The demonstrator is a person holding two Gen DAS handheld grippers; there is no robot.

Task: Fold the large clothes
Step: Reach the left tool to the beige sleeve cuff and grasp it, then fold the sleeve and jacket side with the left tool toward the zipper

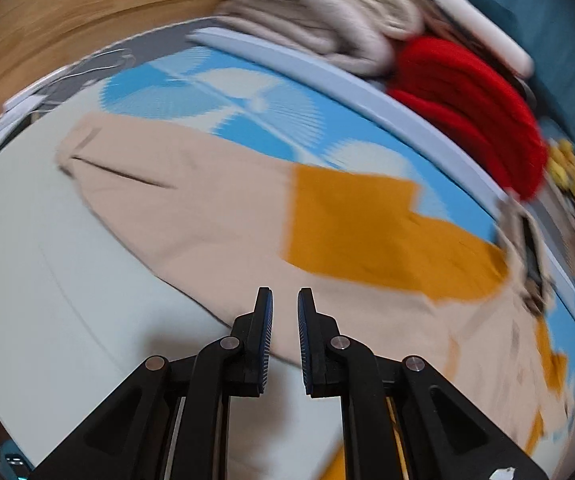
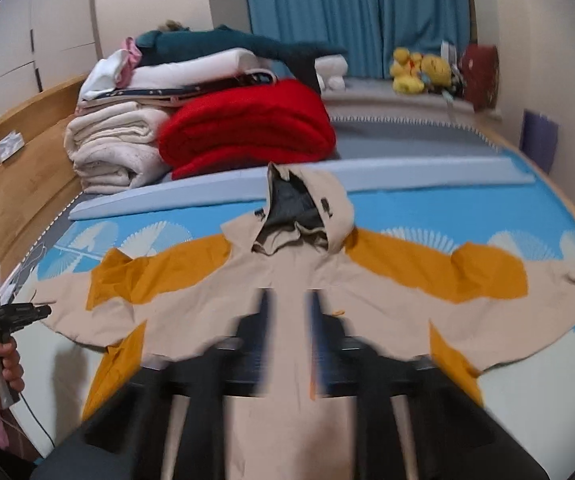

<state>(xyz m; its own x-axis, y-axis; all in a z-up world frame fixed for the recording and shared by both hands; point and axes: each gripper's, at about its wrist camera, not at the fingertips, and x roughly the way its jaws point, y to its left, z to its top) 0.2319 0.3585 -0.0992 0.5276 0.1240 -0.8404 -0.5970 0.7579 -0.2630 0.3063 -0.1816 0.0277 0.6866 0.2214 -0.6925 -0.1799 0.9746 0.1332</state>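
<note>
Your beige-and-mustard hooded jacket (image 2: 287, 280) lay flat, sleeves spread, on the blue patterned bed cover (image 2: 427, 212), with bare pale sheet along its near edge. Your left gripper (image 1: 285, 304) and right gripper (image 2: 289, 304) hovered nearly closed, holding nothing. Folded red blanket (image 2: 247, 128) sat behind.

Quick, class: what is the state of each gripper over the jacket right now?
Left gripper: nearly shut, nothing between its fingers, above the jacket sleeve.
Right gripper: blurred, nearly shut, holding nothing.
</note>
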